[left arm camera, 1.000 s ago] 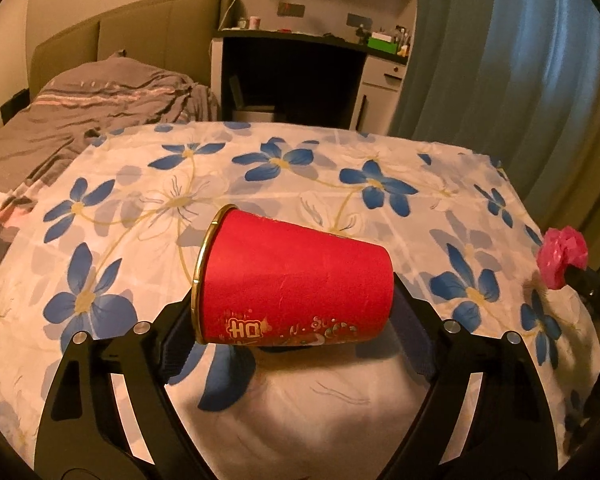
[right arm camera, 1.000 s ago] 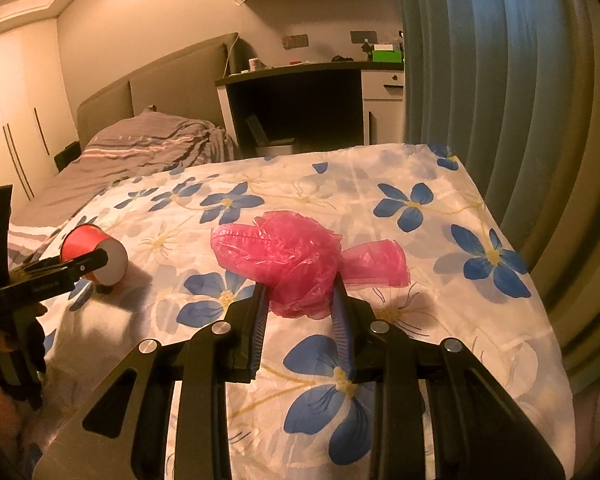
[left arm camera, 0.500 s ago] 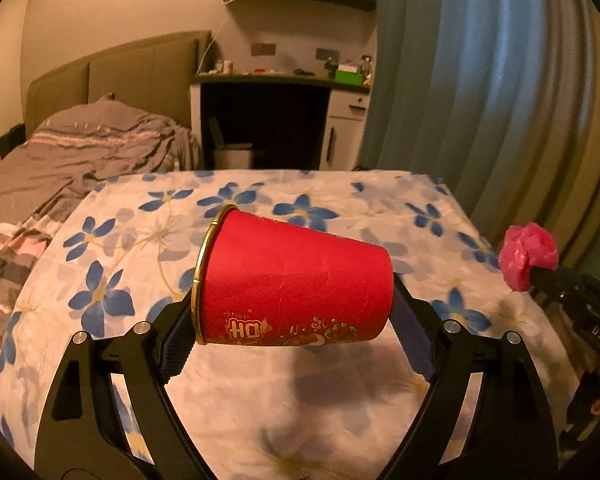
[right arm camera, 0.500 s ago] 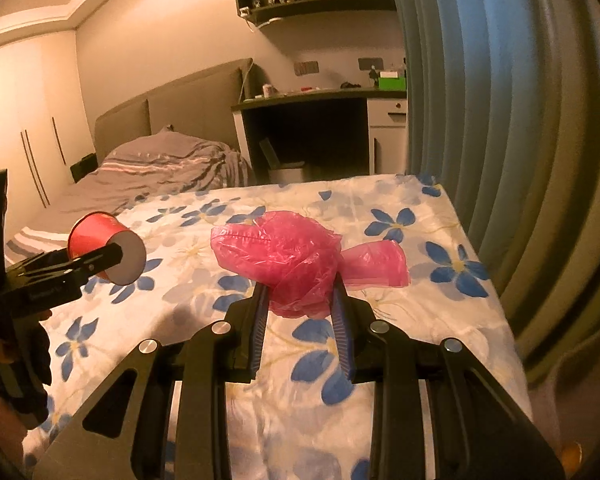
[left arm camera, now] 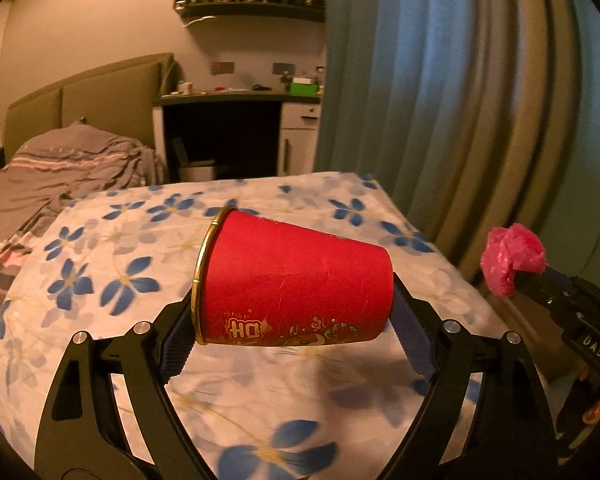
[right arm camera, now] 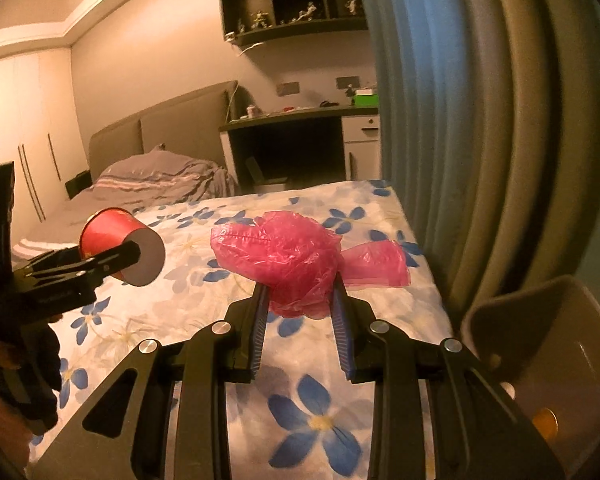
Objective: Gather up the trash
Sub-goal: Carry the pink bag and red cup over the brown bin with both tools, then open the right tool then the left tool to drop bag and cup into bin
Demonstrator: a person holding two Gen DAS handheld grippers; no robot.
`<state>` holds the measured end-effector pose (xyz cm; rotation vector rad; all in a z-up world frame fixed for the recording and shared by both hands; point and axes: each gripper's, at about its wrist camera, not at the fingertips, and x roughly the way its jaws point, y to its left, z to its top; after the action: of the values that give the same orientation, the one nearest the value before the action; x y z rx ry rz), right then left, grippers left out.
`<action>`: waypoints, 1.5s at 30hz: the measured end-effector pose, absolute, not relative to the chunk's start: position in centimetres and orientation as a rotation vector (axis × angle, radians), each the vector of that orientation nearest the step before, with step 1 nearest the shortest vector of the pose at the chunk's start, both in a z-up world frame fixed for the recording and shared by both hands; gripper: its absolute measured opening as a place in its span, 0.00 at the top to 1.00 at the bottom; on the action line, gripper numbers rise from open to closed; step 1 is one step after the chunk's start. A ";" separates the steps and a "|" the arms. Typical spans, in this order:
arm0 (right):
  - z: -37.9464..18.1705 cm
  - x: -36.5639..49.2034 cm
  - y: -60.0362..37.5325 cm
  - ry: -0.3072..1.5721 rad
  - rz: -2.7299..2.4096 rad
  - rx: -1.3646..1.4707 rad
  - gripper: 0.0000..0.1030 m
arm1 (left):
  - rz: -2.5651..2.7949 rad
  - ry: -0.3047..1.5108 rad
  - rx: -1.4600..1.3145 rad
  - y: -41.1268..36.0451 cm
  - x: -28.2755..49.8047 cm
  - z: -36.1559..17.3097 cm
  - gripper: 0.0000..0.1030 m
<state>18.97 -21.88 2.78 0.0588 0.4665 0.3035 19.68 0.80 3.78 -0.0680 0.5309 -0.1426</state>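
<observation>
The red paper cup [left arm camera: 294,282] and the pink plastic bag [right arm camera: 296,258], clamped by the left gripper [left arm camera: 294,320] and the right gripper [right arm camera: 300,308], have been lifted off the flowered sheet [right arm camera: 320,420]; the bin [right arm camera: 548,344] at 4 o'clock is probably next.

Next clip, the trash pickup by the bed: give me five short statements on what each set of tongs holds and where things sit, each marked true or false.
1. The left tongs grip a red paper cup lying sideways between the pads. True.
2. The cup's gold-rimmed mouth points toward the curtain. False: it points away from the curtain, toward the bed's side.
3. The right tongs are empty. False: they pinch a crumpled pink plastic bag.
4. Both items are held above the flowered sheet, not resting on it. True.
5. A grey bin shows at the lower right of the right wrist view. True.
</observation>
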 end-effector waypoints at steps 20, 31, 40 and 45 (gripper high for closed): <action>0.5 15.1 -34.6 0.432 0.035 0.159 0.70 | -0.442 0.518 -0.029 -16.3 19.8 3.7 0.18; -2.6 15.0 -39.0 0.476 -0.026 0.196 0.69 | -0.568 0.531 -0.002 -23.9 20.8 1.7 0.18; -3.9 14.3 -40.8 0.501 -0.030 0.200 0.47 | -0.622 0.577 0.004 -26.9 21.3 -0.1 0.18; -3.9 12.5 -42.5 0.482 -0.147 0.198 0.39 | -0.645 0.603 0.011 -28.2 21.4 -1.1 0.18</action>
<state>12.52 -42.53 -3.86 0.1977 0.4819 -0.1470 21.35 -28.21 -1.05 0.0108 0.6029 -0.6448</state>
